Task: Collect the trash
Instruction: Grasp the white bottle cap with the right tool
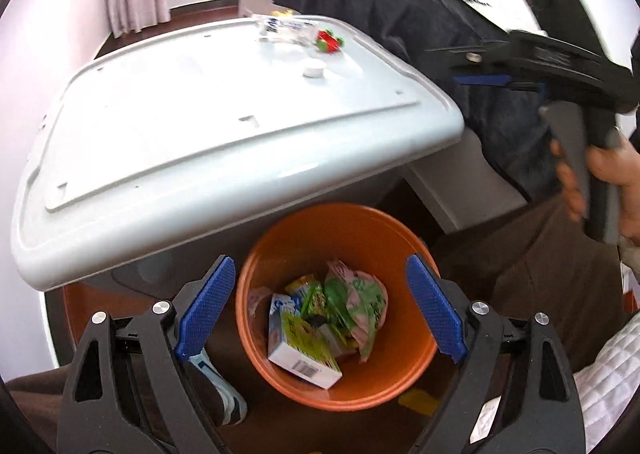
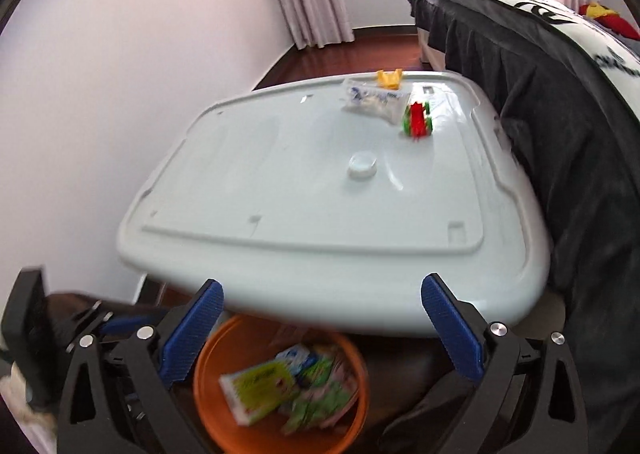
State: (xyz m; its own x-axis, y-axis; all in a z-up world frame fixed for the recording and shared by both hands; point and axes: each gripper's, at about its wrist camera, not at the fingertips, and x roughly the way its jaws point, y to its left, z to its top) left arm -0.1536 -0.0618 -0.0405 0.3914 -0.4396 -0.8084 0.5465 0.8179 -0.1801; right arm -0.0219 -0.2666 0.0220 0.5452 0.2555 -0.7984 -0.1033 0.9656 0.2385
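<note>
Below, orange bin [image 1: 340, 390] holding trash [image 1: 320, 330]. Left gripper [image 1: 320, 310] above bin, jaws wide, nothing gripped. Right gripper [image 2: 322, 330] jaws wide, empty, above bin's far rim.

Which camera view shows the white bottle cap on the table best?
The right wrist view: the white bottle cap sits near the centre, large. The left wrist view shows it smaller, farther away.
</note>
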